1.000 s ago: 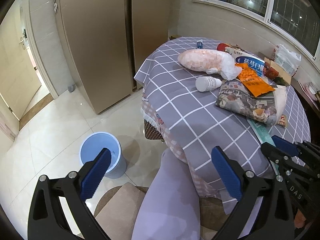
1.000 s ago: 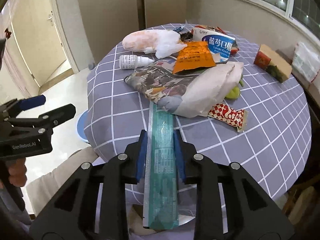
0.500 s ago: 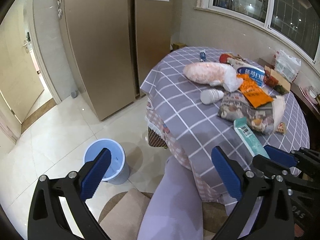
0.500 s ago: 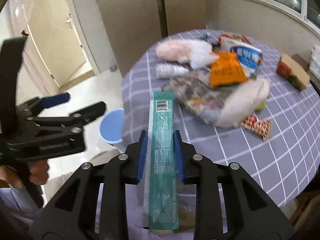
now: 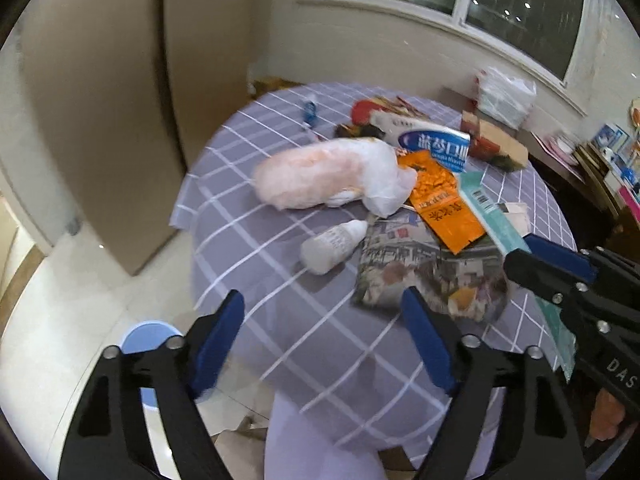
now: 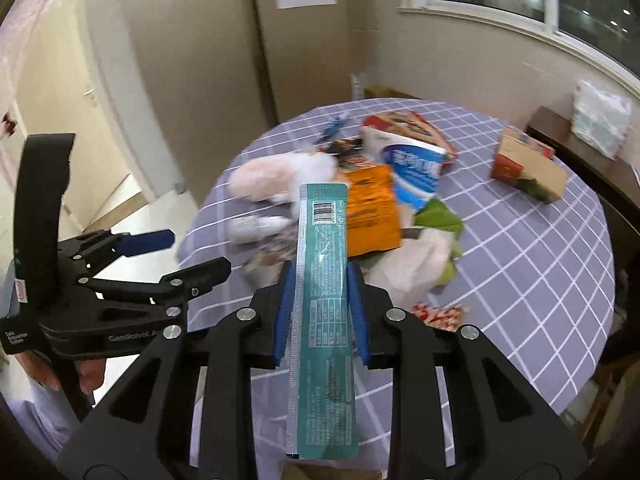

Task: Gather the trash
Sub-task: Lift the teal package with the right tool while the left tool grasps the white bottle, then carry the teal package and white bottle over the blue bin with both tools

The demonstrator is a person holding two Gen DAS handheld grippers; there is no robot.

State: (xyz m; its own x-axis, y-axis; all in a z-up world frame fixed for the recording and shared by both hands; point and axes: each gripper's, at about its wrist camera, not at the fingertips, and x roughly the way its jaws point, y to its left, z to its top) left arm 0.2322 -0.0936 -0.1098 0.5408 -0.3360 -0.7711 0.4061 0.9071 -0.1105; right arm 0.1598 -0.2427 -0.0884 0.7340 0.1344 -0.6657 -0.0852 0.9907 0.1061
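The right tool (image 6: 320, 304) is pinched on a long teal wrapper (image 6: 322, 300); its blue pads press the wrapper's two long edges, and the wrapper is lifted above the counter (image 6: 540, 248); the wrapper's near end runs down between the tool's black arms and its very bottom is hard to see; in the left view only a slice of this wrapper (image 5: 486, 212) shows, the rest goes behind the right tool's black frame. The left tool (image 5: 324, 336) has nothing in it; its pads have just been coming closer together, but a wide gap is between them, above the near edge of the counter. On the counter lie an orange packet (image 5: 440, 208), a small white bottle (image 5: 332, 246), a pink and white plastic bag (image 5: 328, 174) and a folded newspaper (image 5: 424, 272); they are blurry, and the print cannot be read. A blue bin (image 5: 138, 340) stands on the floor; the left tool covers most of it.
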